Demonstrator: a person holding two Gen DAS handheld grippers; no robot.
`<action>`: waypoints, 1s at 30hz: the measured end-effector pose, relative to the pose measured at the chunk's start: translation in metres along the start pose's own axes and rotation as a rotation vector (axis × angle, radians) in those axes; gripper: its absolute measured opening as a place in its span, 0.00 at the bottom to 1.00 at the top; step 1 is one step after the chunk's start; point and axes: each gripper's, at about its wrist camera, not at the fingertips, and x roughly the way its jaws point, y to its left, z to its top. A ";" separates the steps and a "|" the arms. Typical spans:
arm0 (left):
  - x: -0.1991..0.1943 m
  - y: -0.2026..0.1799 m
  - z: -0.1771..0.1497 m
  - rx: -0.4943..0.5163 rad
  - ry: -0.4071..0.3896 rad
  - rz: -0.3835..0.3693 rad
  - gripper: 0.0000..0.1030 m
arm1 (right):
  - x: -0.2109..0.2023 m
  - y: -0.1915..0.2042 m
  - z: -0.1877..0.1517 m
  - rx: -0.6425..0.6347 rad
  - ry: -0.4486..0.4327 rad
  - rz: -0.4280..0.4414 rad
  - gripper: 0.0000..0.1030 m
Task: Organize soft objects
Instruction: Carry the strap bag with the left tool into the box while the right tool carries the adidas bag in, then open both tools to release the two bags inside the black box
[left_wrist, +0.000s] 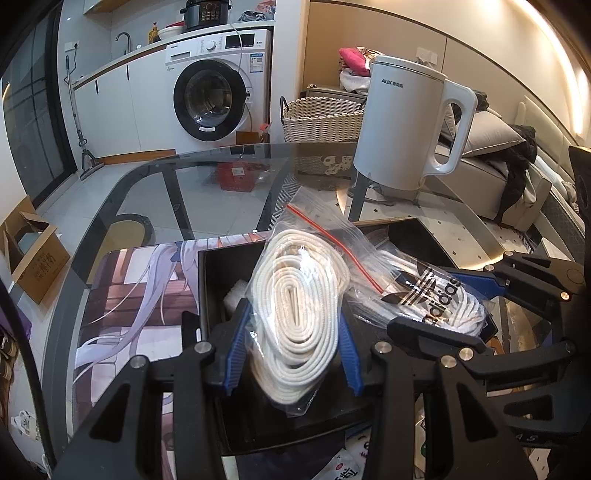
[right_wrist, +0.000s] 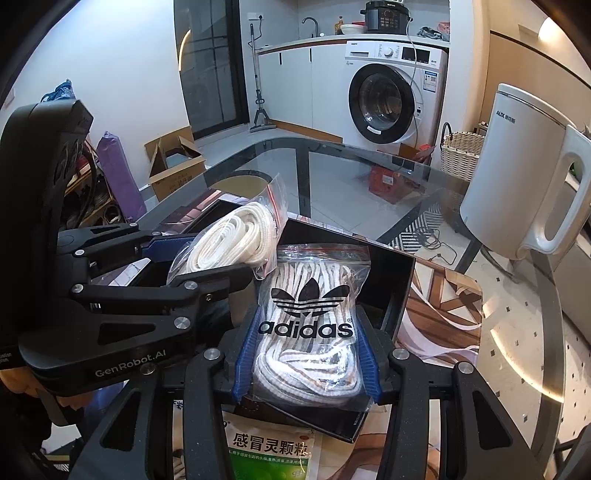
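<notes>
Left wrist view: the left gripper (left_wrist: 295, 354) has its 2 blue pads closed against the sides of a clear zip bag of plain white laces (left_wrist: 295, 310), holding it over the open black box (left_wrist: 218, 273). The box sits on a printed mat (left_wrist: 140, 295) on the glass table (left_wrist: 207, 166), with a white kettle (left_wrist: 402, 125) well apart at the far side. To the right, the right gripper (left_wrist: 491, 295) reaches in at the adidas-printed bag (left_wrist: 436, 295), which lies just beside the plain one.

Right wrist view: the right gripper (right_wrist: 306, 365) is pinched on the adidas-printed bag (right_wrist: 308, 328), its pads pressing both long edges, the bag tilted over the box's near side. The left gripper (right_wrist: 192, 258) comes in from the left, clamped on the plain bag (right_wrist: 229, 240). A green medicine sachet (right_wrist: 269, 454) lies on the mat in front of the box.

In my judgement both bags are being set into the box side by side. The next move calls for lowering each until it rests on the box floor, then opening the pads slowly so the slippery plastic does not drag out with them.
</notes>
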 end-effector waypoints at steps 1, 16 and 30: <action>0.000 0.000 0.000 -0.004 0.002 -0.009 0.41 | -0.001 0.000 0.000 -0.005 0.000 -0.005 0.48; 0.006 -0.005 -0.001 -0.012 0.009 -0.032 0.45 | -0.033 0.001 -0.008 -0.044 -0.044 -0.027 0.62; -0.016 -0.006 -0.006 0.000 -0.022 0.010 0.79 | -0.059 -0.002 -0.020 -0.029 -0.079 -0.040 0.69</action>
